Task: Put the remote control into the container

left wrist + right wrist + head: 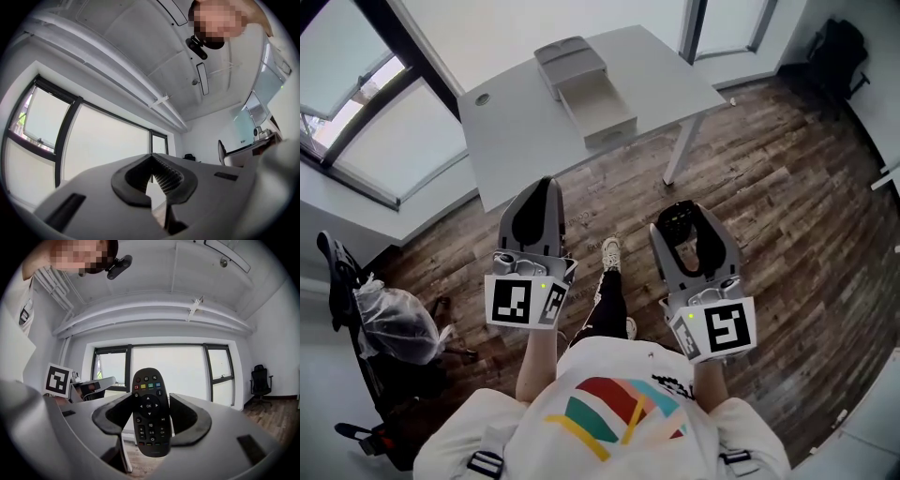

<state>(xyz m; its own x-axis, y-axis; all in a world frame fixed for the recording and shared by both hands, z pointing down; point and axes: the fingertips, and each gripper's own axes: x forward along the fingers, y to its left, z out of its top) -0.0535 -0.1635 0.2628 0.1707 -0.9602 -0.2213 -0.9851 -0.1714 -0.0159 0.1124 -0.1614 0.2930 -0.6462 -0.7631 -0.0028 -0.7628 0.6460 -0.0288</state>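
Note:
The black remote control (679, 225) stands upright between the jaws of my right gripper (681, 210), which is shut on it. In the right gripper view the remote control (150, 411) faces the camera with its coloured buttons up, and the right gripper (150, 400) points at the windows and ceiling. My left gripper (546, 184) is shut with nothing in it; in the left gripper view the left gripper (151, 158) has its pads meeting at the tip. The container (598, 117), a pale open drawer box, sits on the white table (511, 127) well ahead of both grippers.
The table's white leg (679, 155) stands on the dark wood floor (787, 187). A chair with a plastic bag (389, 323) is at the left, and a black chair (836, 47) at the far right. The person's shoe (609, 251) is between the grippers.

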